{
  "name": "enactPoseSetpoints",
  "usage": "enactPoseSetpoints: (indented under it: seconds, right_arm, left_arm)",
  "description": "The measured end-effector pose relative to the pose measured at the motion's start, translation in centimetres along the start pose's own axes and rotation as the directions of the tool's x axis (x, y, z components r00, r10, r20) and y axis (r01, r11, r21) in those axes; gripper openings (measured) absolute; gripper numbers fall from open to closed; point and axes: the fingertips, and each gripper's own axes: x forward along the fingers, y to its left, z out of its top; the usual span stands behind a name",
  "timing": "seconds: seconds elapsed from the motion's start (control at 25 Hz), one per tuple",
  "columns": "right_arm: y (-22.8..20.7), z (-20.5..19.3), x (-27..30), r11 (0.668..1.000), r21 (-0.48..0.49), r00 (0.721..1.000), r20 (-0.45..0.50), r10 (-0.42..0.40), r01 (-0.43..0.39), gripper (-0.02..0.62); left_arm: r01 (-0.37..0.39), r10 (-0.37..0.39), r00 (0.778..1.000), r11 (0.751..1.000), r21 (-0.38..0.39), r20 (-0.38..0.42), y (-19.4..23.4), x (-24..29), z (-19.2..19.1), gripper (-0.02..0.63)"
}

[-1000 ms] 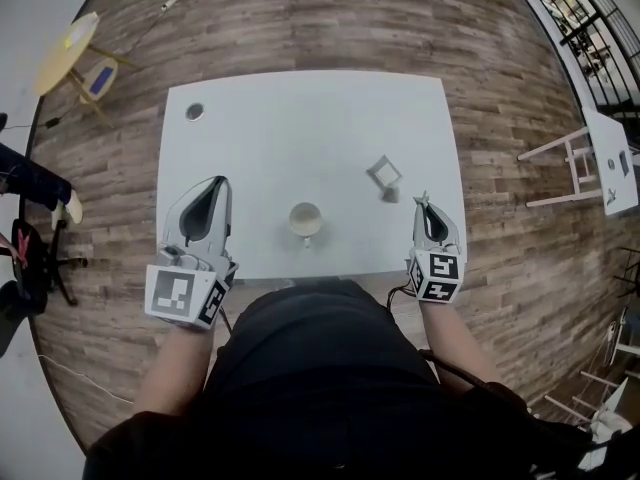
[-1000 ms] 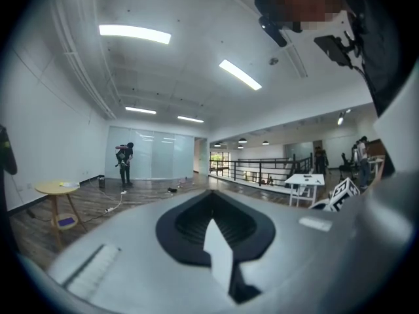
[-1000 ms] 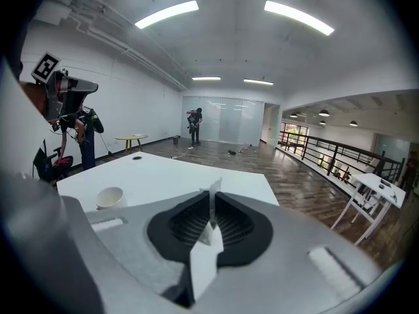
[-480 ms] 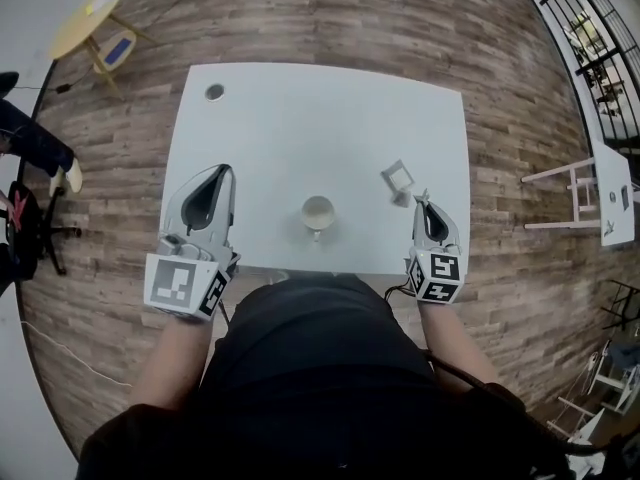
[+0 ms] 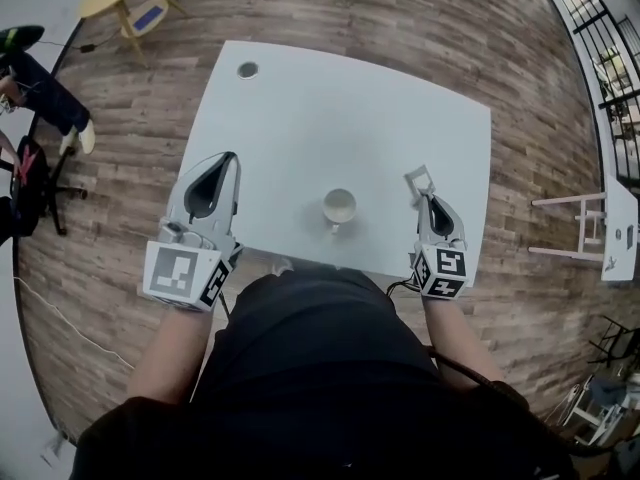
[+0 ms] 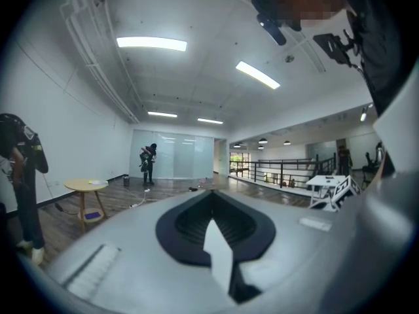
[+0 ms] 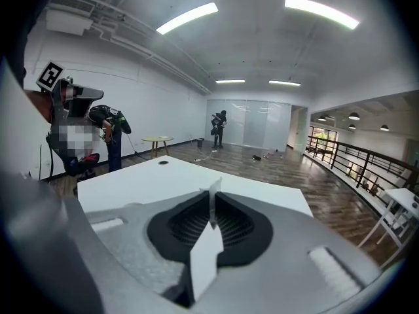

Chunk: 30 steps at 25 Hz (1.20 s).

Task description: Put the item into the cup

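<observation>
Grey moulded jaws of the left gripper (image 5: 230,160) are pressed fully together, and the seam between them is dark and closed. It is held over the near left edge of the white table (image 5: 330,98). On the other side, the right gripper (image 5: 424,200) is held over the near right part of the table with its jaws drawn almost together. A thin white sliver shows in the narrow slit between them, and it cannot be determined whether the pads press on it. The item (image 5: 417,178), a small pale square frame, sits directly at the right gripper's tips. The cup (image 5: 339,208) stands upright near the front edge, between the two grippers and apart from the item. Wooden floor (image 5: 400,18) surrounds the table.
</observation>
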Motion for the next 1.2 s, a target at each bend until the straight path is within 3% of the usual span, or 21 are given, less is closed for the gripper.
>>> enactPoseSetpoints:
  seconds: [0.84,1.2]
  right_arm:
    - [7.7,3.0,4.8,0.966,-0.075,0.968,0.019,0.251,-0.249,0.025]
    - [10.9,3.3,4.6,0.944,-0.099,0.948,0.017,0.317,-0.314,0.025]
  left_arm:
    - [-0.198,0.198,0.98,0.98,0.012,0.007,2.9,-6.2,0.8,-0.002]
    - [-0.219,0.219,0.976,0.976,-0.004,0.006,3.4,-7.3,0.3,-0.002]
